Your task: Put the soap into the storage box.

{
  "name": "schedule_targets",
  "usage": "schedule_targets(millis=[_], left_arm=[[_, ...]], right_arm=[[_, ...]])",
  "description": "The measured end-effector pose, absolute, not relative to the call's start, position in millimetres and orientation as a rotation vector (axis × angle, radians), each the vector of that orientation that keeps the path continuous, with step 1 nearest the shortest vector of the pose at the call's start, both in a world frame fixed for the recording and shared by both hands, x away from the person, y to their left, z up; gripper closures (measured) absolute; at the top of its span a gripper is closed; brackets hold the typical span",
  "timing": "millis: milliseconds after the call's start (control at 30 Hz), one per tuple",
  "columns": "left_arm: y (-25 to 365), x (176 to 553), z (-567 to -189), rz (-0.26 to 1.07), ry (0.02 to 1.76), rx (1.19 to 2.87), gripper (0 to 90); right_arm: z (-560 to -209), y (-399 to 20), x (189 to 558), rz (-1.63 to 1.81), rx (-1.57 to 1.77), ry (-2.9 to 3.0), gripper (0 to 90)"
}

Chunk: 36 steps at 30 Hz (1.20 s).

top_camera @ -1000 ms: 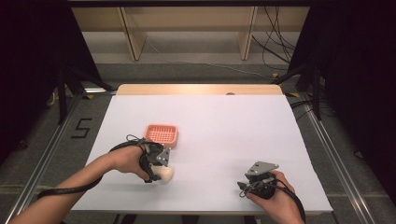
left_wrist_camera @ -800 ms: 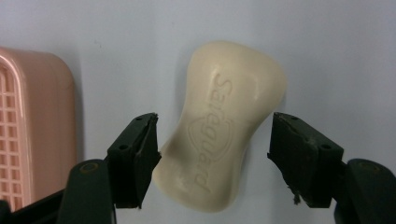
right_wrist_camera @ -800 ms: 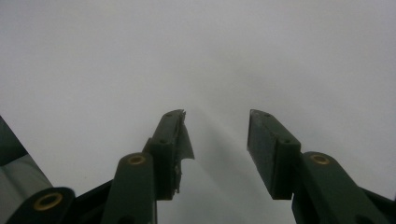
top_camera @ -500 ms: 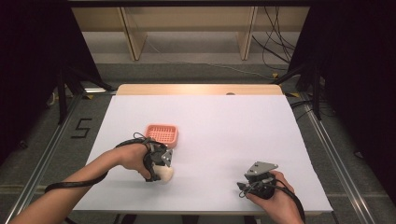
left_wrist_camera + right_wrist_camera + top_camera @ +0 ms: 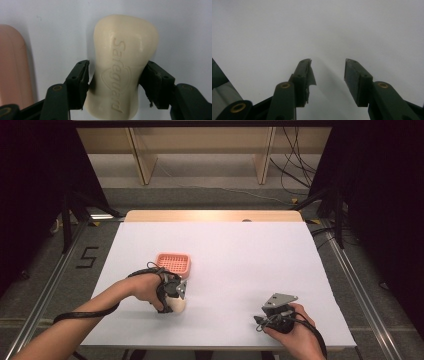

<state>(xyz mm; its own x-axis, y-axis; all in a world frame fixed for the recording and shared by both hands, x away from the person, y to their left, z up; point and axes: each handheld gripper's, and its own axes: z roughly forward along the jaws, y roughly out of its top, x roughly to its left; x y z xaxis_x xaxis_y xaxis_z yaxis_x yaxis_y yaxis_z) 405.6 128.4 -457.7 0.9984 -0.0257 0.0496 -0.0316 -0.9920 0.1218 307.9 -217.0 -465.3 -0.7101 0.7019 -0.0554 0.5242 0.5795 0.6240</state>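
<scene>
- The white rectangular tabletop is carrying everything, and the work is sitting in its near-left part, close to the near edge.
- The salmon-pink perforated plastic tray is lying just beyond the left hand, toward the far edge; in the left gripper view its rim is lying beside the soap, apart from it.
- The cream-coloured waisted bar of soap with raised lettering is lying near the near edge, between the jaws of the left claw.
- That claw is grasping the bar at its narrow waist, the right pad touching; whether the left pad is touching I cannot tell.
- To do the grip well, I judge it should be closing evenly on the waist, since soap is slippery and may be squirting out.
- The right claw is resting released near the near-right corner, jaws apart over bare tabletop.
</scene>
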Motion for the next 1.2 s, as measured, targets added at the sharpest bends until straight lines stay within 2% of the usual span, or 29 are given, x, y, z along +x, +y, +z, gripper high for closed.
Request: schedule_targets(millis=[233,700,967,1200], left_arm=[[124,406,-458,0.041,0.015,3.045,48.4],[123,408,-458,-0.017,0.139,3.050,49.6],[129,406,-458,0.010,0.197,3.008,49.8],[132,406,-456,0.057,0.172,2.987,49.8]], right_arm=[[-463,-217,306,0.825,1.038,2.528,56.8],[-464,-218,308,0.841,1.004,2.531,56.7],[-464,-218,308,0.835,1.005,2.535,56.4],[-464,-218,308,0.834,1.002,2.536,56.3]])
